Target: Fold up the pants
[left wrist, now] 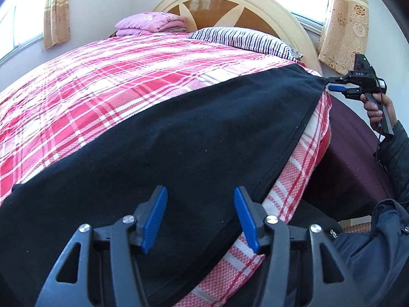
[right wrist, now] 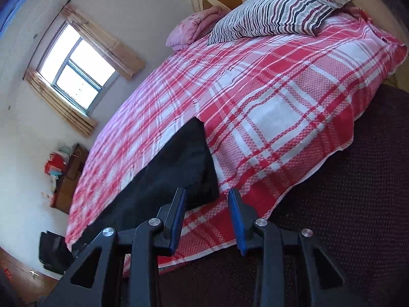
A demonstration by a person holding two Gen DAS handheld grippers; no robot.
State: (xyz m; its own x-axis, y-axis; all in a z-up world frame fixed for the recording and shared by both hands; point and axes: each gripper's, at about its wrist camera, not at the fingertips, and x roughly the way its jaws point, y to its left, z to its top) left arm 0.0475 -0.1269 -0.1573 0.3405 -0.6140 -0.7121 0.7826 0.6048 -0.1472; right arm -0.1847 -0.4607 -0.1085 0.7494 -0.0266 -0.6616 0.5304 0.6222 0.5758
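Black fabric, the pants [left wrist: 179,133], lay flat along the near edge of the plaid bedspread [left wrist: 102,81]. The left gripper [left wrist: 200,220] hovered over one end, jaws apart and empty. The right gripper [right wrist: 205,221] stood part open just off the far corner, gripping nothing. To fold well, I judged each should pinch a corner squarely and lift evenly. The long axis ran along the bed's edge, toward the striped pillow [left wrist: 242,39].

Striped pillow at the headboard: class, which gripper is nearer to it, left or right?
Right. The right gripper is at the black pants' corner, just below the striped pillow. The left gripper hovers over the pants' far end.
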